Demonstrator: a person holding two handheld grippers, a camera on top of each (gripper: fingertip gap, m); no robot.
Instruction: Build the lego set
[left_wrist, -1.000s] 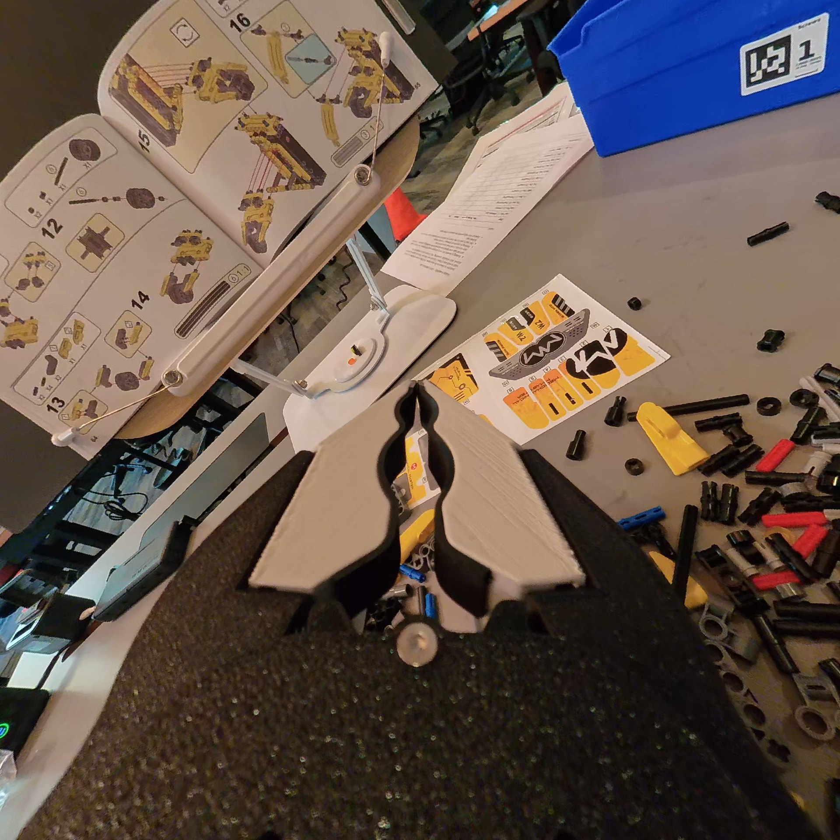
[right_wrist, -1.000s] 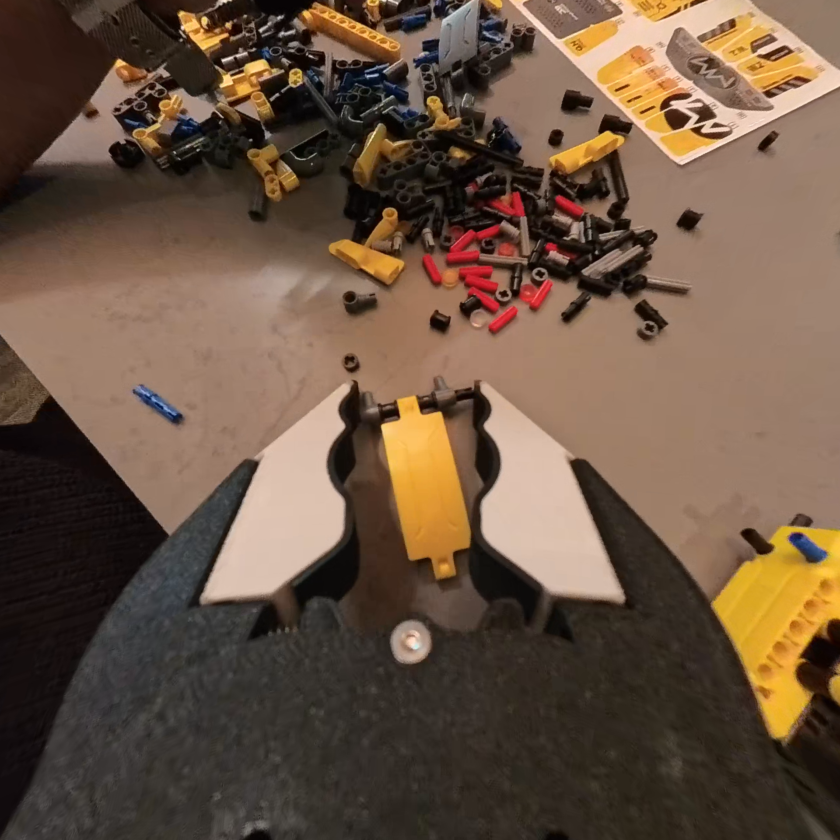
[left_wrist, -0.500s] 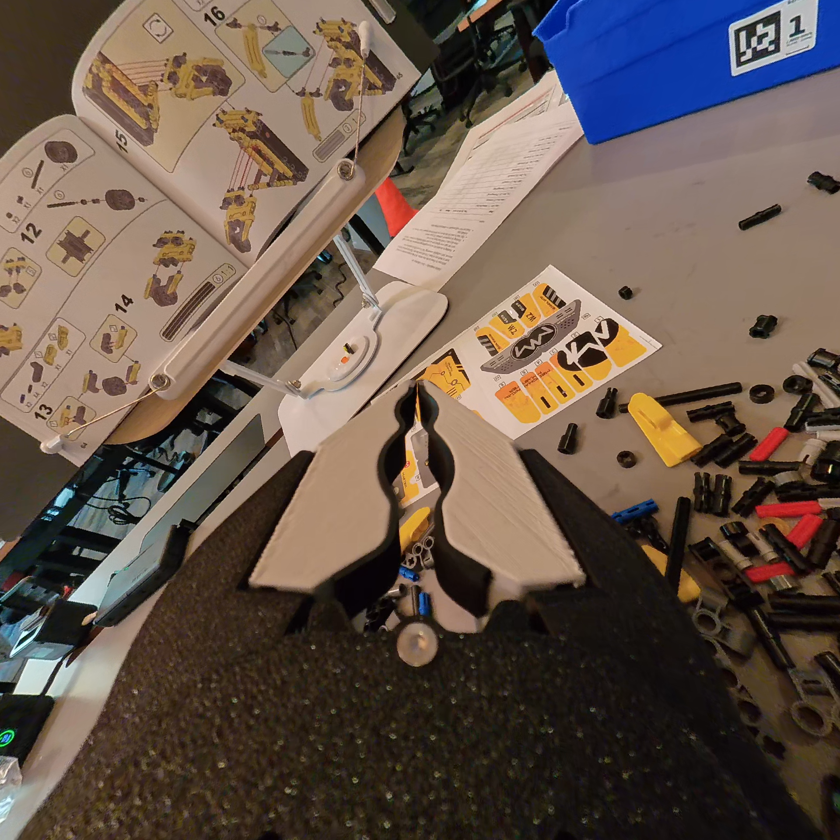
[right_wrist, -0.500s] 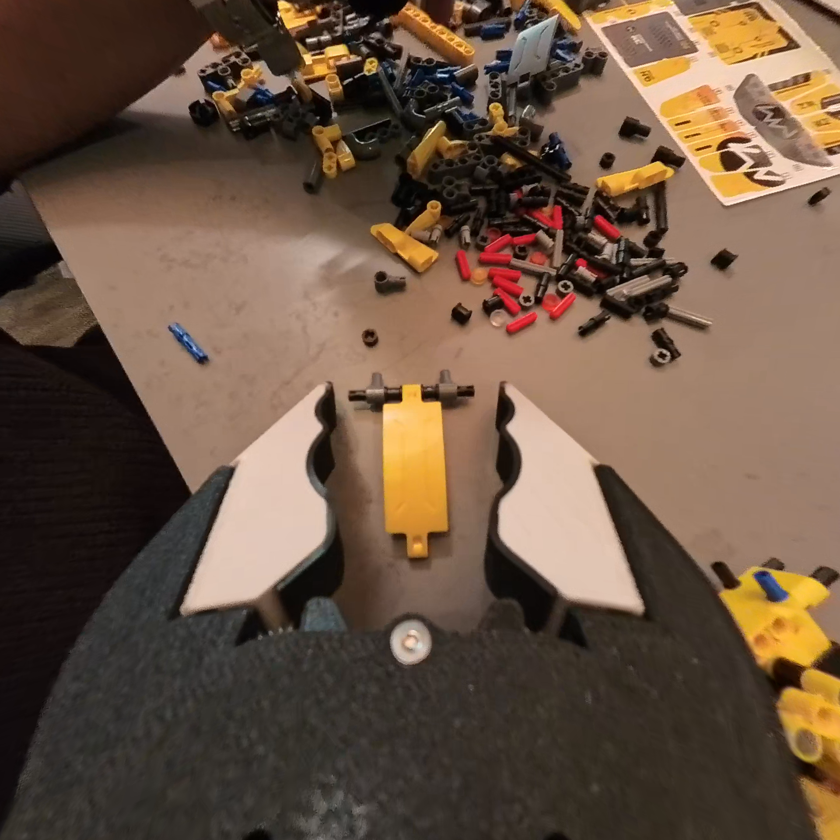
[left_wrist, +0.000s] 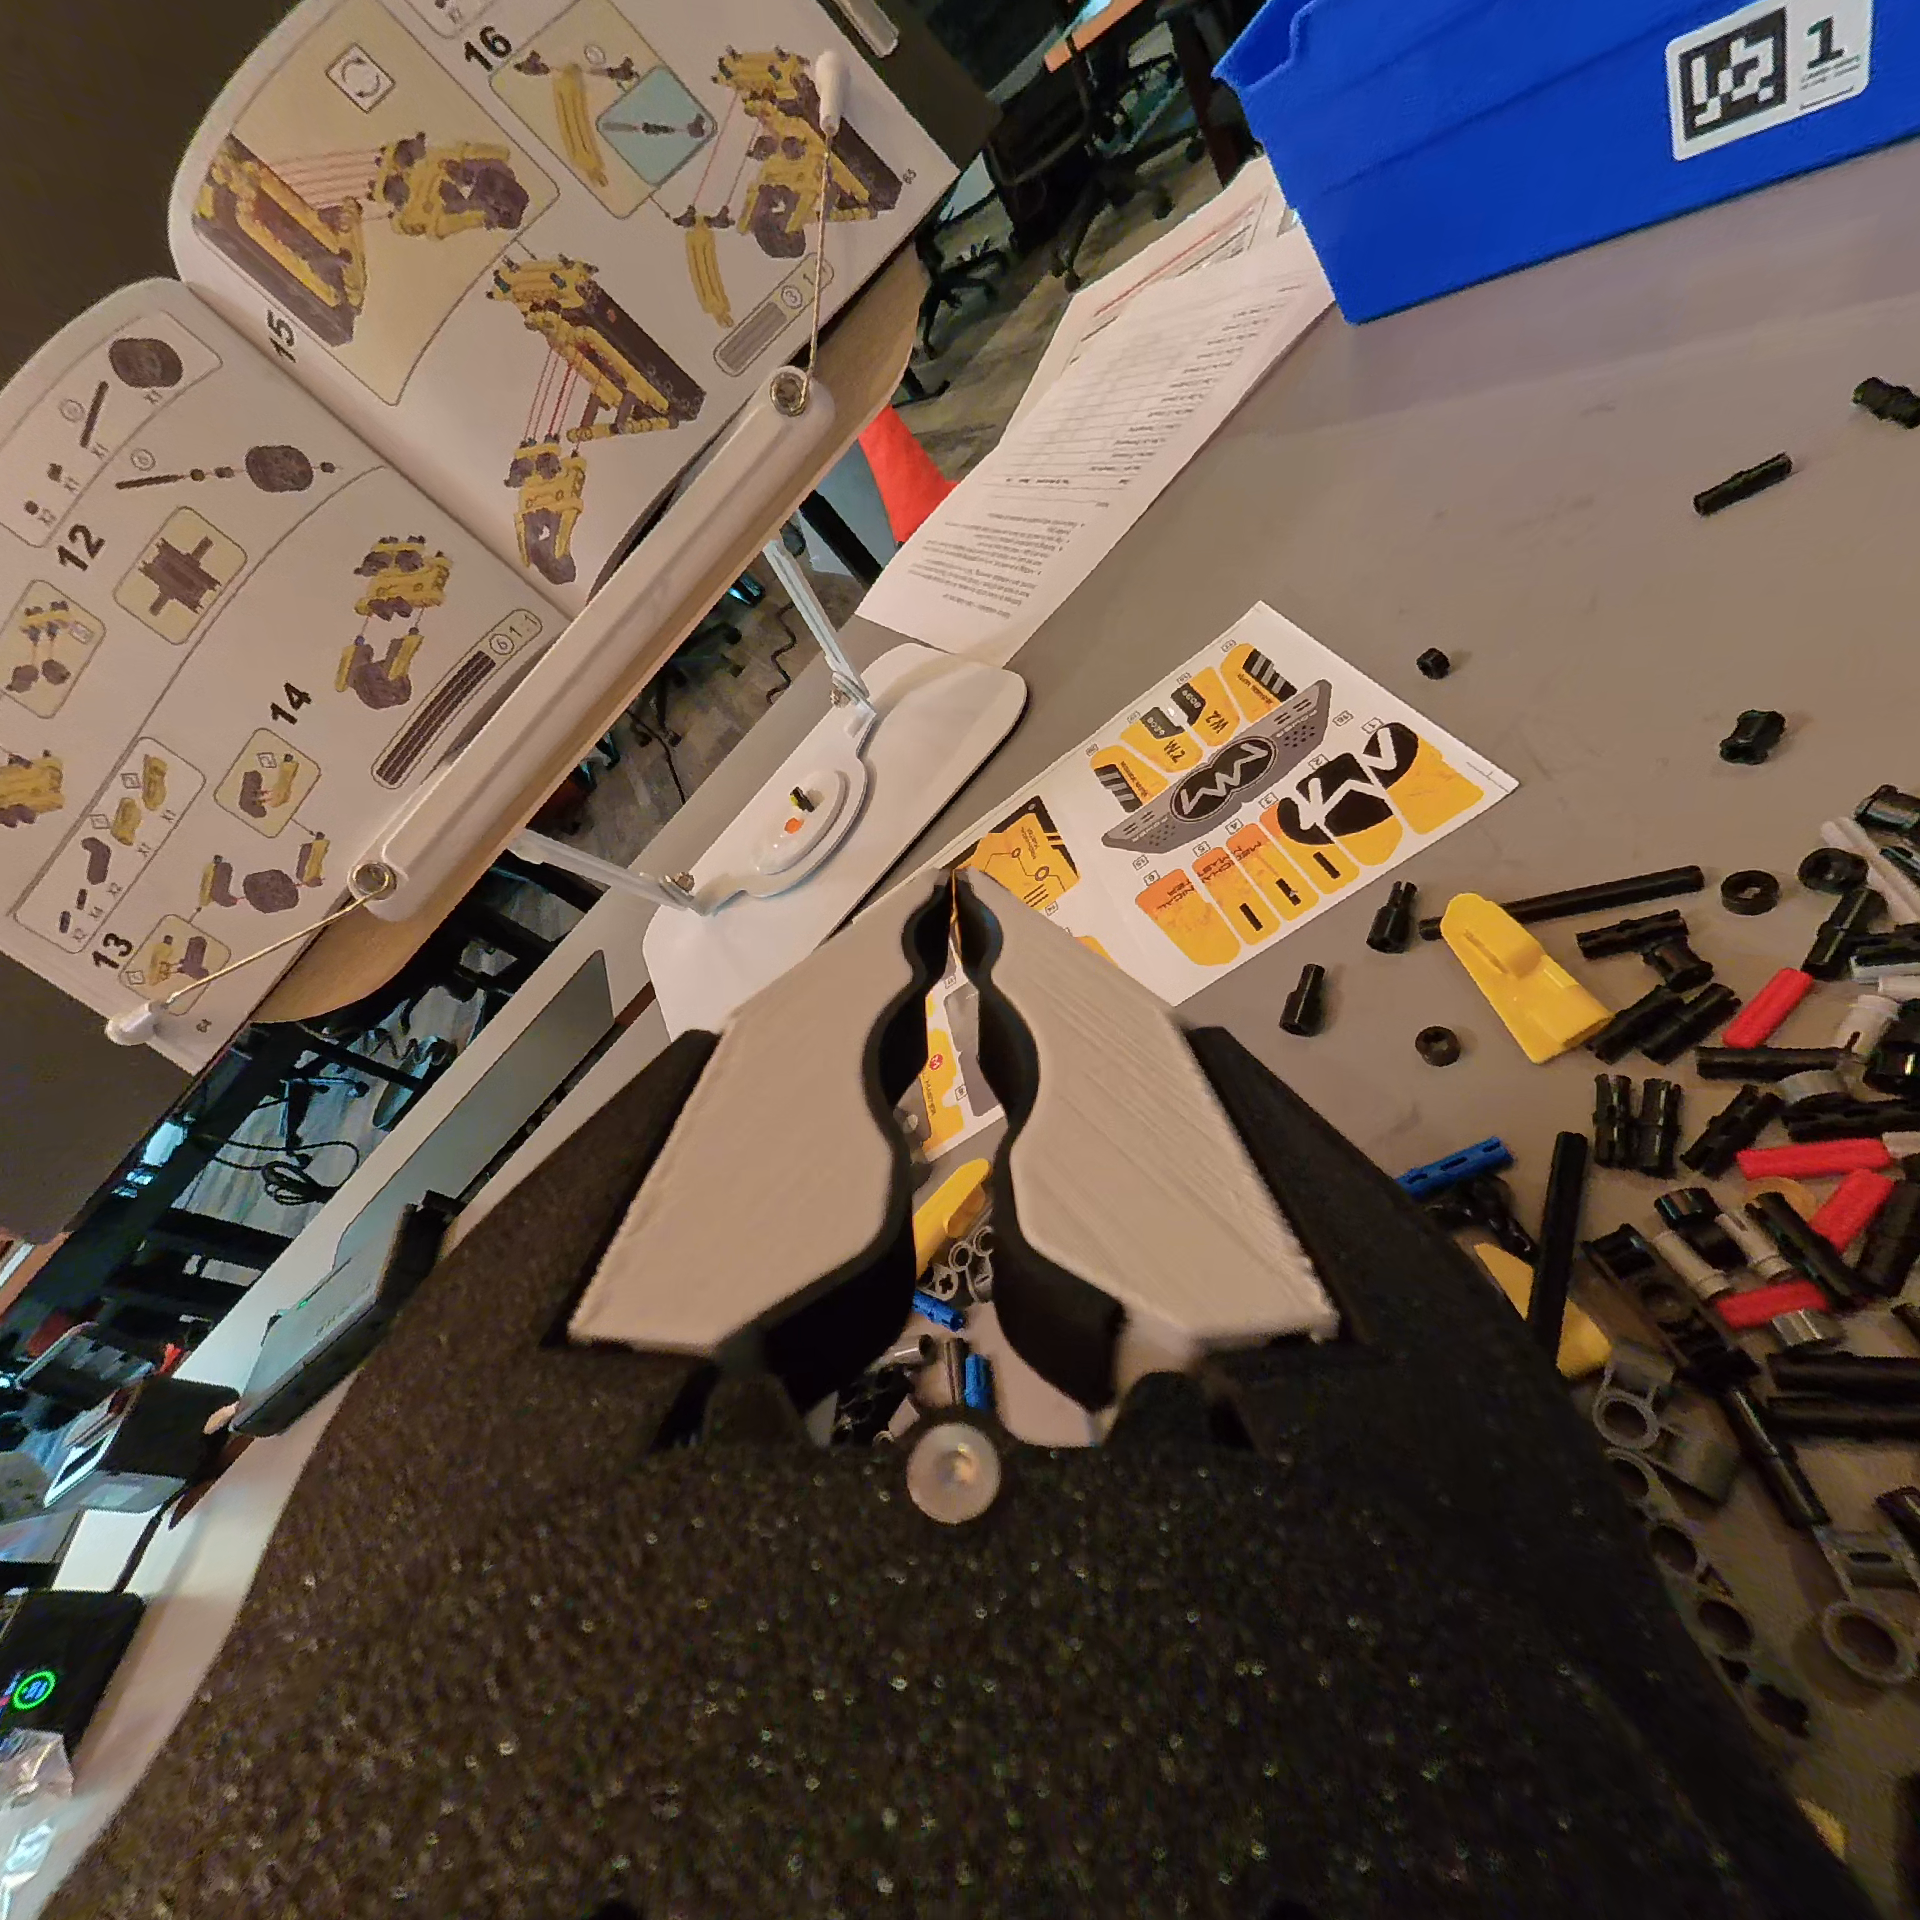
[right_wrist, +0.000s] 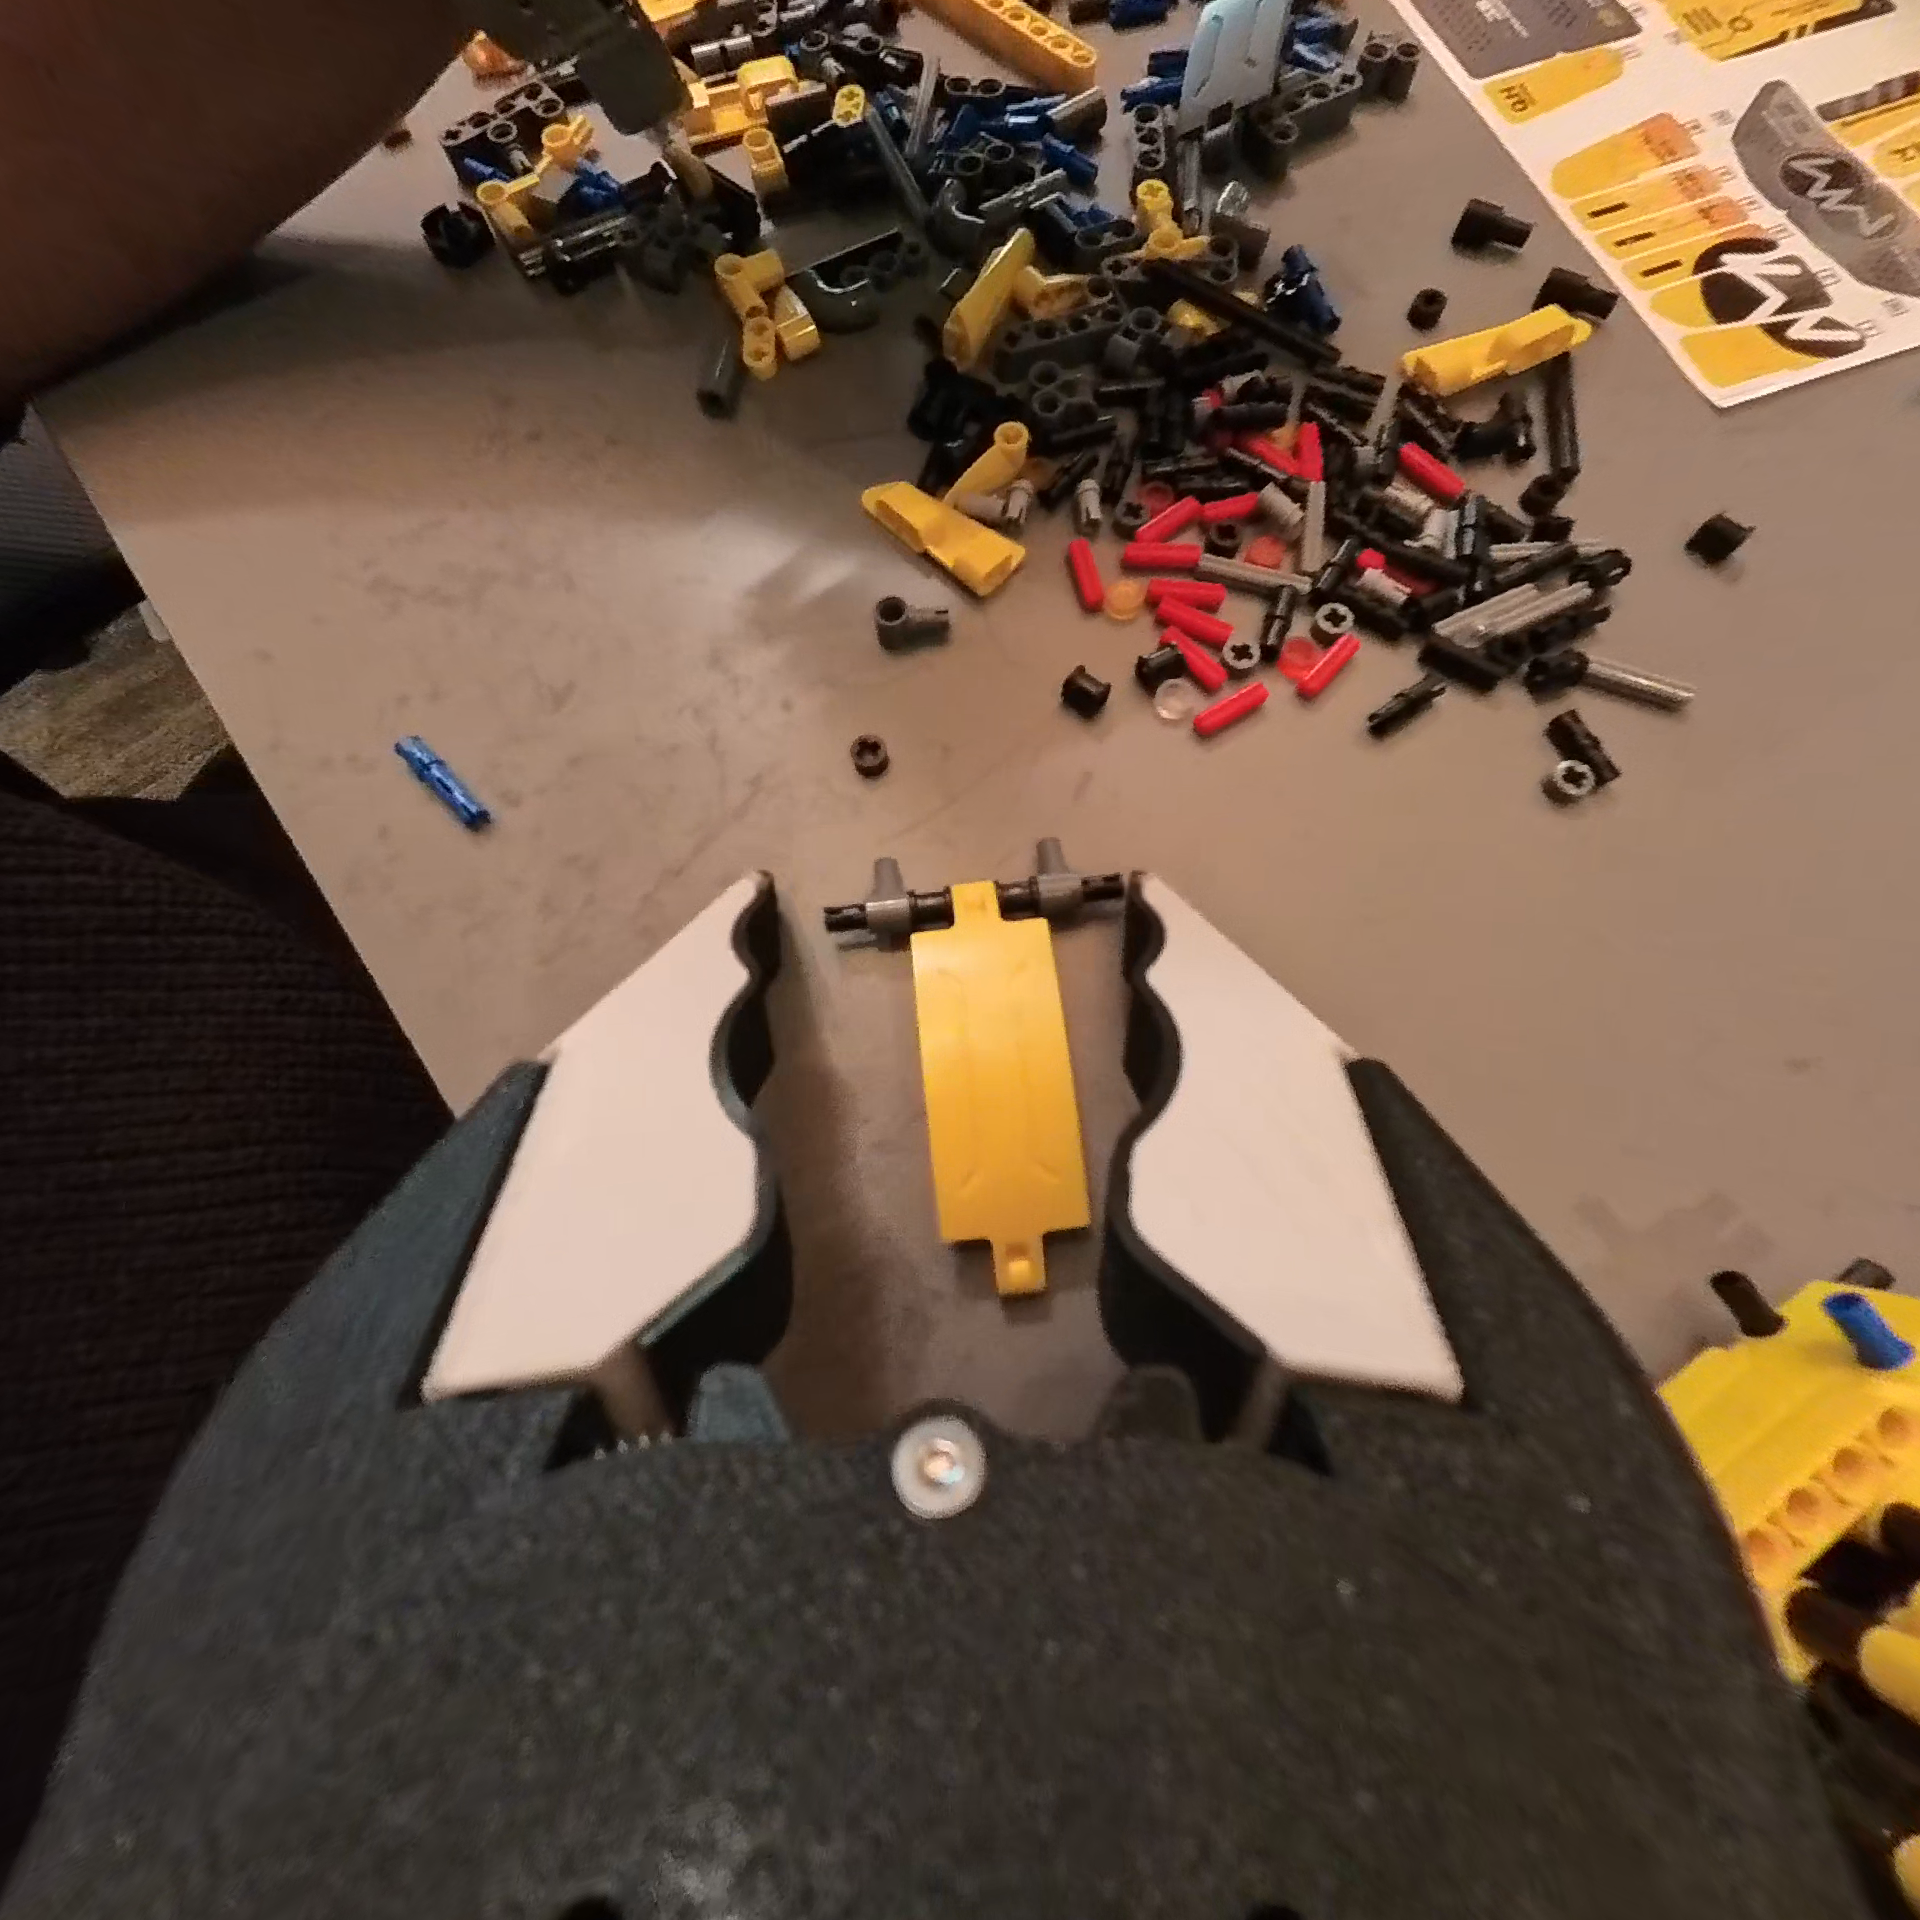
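Observation:
My right gripper (right_wrist: 951, 883) is open. A flat yellow panel (right_wrist: 997, 1081), with a black axle and two grey connectors (right_wrist: 888, 909) across its far end, lies on the grey table (right_wrist: 520, 540) between the fingers, nearer the right finger and held by neither. My left gripper (left_wrist: 954, 883) is shut with its tips together and nothing visible between them. It hovers above the near corner of a yellow sticker sheet (left_wrist: 1299, 810) and some loose parts.
A pile of small black, red, yellow and blue building parts (right_wrist: 1195, 416) lies ahead. A blue pin (right_wrist: 442, 781) lies near the table's left edge. A yellow assembly (right_wrist: 1829, 1455) sits at the right. An instruction booklet (left_wrist: 364, 468) on a stand, printed papers (left_wrist: 1122, 436) and a blue bin (left_wrist: 1558, 135) stand beyond. The tips of one gripper are about 25 centimeters away from the tips of the other. From my right tips it is roughly 7 centimeters to the blue pin (right_wrist: 442, 781); from my left, 30 centimeters.
My right gripper opened and let go of the yellow panel, which now lies on the table between the fingers. My left gripper stayed shut and barely moved.

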